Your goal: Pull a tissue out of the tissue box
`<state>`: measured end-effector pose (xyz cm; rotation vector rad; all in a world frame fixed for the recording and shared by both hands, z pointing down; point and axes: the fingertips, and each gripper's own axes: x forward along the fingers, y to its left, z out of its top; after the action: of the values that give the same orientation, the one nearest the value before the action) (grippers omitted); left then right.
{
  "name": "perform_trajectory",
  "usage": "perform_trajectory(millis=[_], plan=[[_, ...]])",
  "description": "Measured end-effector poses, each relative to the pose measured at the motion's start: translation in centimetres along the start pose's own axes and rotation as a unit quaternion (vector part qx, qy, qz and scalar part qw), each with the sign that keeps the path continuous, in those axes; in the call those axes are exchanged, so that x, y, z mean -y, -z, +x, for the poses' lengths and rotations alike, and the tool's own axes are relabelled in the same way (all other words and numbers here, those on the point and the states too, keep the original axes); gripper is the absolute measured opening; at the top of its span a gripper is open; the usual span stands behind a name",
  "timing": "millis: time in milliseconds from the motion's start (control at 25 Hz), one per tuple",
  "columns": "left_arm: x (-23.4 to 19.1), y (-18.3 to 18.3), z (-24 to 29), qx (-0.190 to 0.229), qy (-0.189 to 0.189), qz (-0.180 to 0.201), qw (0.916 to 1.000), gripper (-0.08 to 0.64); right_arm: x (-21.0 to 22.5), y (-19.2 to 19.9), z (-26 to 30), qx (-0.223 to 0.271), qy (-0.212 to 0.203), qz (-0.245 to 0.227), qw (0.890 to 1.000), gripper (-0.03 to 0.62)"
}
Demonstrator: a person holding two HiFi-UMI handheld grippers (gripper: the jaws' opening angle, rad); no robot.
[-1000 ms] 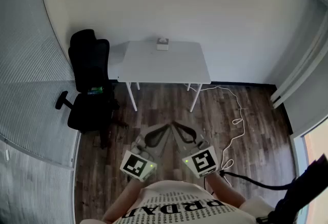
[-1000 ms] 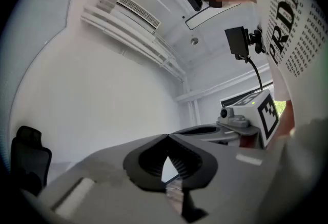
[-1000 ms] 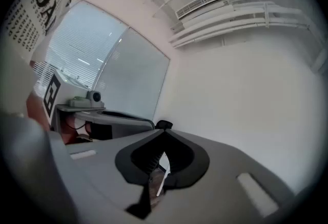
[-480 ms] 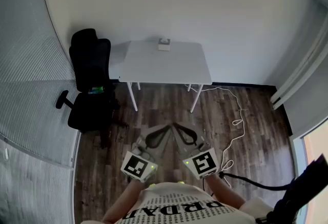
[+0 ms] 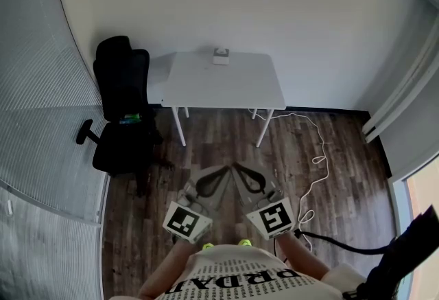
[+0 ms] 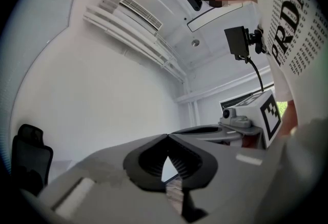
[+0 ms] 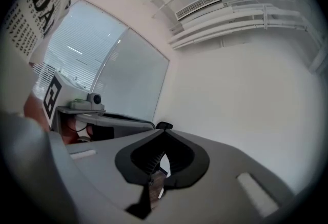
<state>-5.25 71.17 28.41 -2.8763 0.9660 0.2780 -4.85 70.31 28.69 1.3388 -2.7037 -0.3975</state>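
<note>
Tissue box (image 5: 220,55) at table's (image 5: 226,86) far edge

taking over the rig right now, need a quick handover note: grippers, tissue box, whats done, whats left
Left gripper: shut, nothing between the jaws, held low in front of the person.
Right gripper: shut, empty, close beside the left one.
Tissue box: at the far edge of the white table, by the wall, well away from both grippers.
Done: nothing yet; neither gripper holds a tissue.
Left: step up to the table, open a gripper, grip a tissue at the box top, pull it out.
</note>
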Motion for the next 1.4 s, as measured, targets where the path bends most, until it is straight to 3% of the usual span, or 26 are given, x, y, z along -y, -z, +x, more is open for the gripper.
perform_trajectory(millis=[760,1120,1400], plan=[[-2.8,1.2,-4.1,-0.016,0.009,-0.016,0.9997,-0.008,-4.3,0.7,2.7,-0.019,0.008,-0.003,1.000,0.006],[-4.8,3.2,-1.5,-0.030,-0.004,-0.026,0.9992,-0.008,-1.8,2.7,4.8,-0.013,-0.003,0.014,1.000,0.008],[-8.1,3.8,4.0,-0.042,-0.018,-0.018,0.9988,-0.008,3.7,3.8,8.1,-0.009,-0.017,0.027,0.999,0.008]])
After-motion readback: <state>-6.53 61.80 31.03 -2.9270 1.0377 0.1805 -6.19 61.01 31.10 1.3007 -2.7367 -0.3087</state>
